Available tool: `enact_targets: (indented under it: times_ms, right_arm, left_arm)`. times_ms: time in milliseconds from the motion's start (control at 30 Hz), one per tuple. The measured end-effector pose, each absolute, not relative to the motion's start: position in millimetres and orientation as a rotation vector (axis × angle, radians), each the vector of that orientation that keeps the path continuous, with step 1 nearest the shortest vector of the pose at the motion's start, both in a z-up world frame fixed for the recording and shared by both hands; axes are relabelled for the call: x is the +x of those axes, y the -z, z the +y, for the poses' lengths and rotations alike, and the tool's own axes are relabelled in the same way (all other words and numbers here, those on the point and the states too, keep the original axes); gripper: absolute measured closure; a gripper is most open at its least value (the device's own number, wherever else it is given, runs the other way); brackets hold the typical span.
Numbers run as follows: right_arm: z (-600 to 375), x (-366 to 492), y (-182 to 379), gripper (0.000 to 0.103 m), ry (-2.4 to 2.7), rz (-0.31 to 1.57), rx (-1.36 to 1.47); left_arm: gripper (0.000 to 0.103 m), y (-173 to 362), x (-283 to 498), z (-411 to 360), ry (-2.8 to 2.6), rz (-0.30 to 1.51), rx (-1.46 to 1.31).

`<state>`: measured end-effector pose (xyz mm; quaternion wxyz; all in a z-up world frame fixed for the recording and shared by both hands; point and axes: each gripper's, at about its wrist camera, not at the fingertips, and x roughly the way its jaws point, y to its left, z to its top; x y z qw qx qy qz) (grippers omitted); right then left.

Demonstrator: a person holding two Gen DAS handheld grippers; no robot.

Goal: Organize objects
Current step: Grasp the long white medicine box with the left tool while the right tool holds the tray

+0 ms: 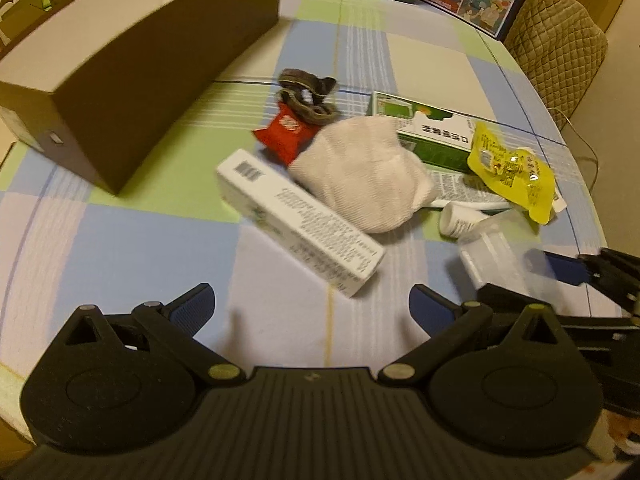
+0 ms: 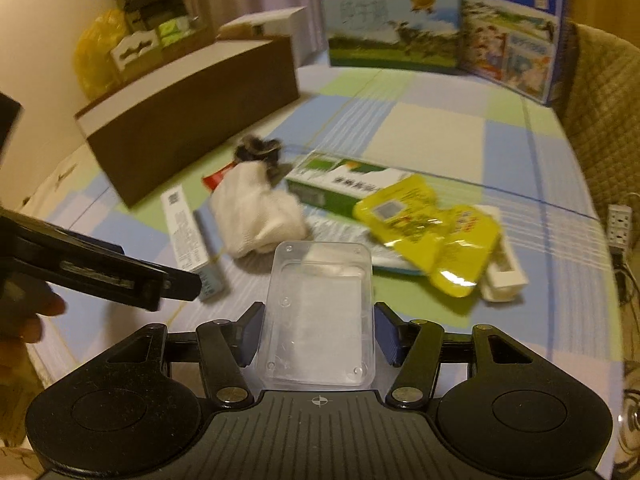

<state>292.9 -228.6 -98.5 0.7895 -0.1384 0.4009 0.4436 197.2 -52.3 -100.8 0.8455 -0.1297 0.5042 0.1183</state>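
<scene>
My right gripper (image 2: 318, 334) is shut on a clear plastic box (image 2: 320, 312), held just above the table; the box also shows in the left wrist view (image 1: 494, 254). My left gripper (image 1: 310, 306) is open and empty, just short of a long white carton (image 1: 298, 222). Behind the carton lies a pile: a white cloth bundle (image 1: 366, 172), a red packet (image 1: 284, 134), a dark sock (image 1: 308, 94), a green and white box (image 1: 436, 136), a yellow pouch (image 1: 512, 170) and a small white bottle (image 1: 456, 218).
A long open brown cardboard box (image 1: 132, 80) stands at the left on the checked tablecloth (image 1: 140, 248). Two milk cartons (image 2: 394, 24) stand at the far edge. A quilted chair (image 1: 556, 36) is at the right. A white holder (image 2: 502, 268) lies by the pouch.
</scene>
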Motion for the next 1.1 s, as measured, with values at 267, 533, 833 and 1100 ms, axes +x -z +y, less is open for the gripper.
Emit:
enact_targets:
  times_ms: [267,533,833,1100]
  right_arm:
    - [-260.1,309.6,85.9,0.048,-0.872,0.851,-0.250]
    - [-279.9,322.5,86.3,0.048,-0.833,0.867,-0.226]
    - [-283.5,326.8,86.0,0.048,-0.849,0.869,-0.223]
    - [-279.1,326.1,82.2,0.048,-0.856,0.859,-0.216]
  left_arm:
    - [0.001,114.4,227.3,-57.6,-0.299,1.045,-0.265]
    - [0.008,119.5,222.8,-38.2,-0.362,1.064,-0.265]
    - [0.035,111.0,187.8,-7.4,-0.434,1.058,-0.185]
    - [0.038,101.9,207.5,-9.5,-0.352,1.027,-0.107]
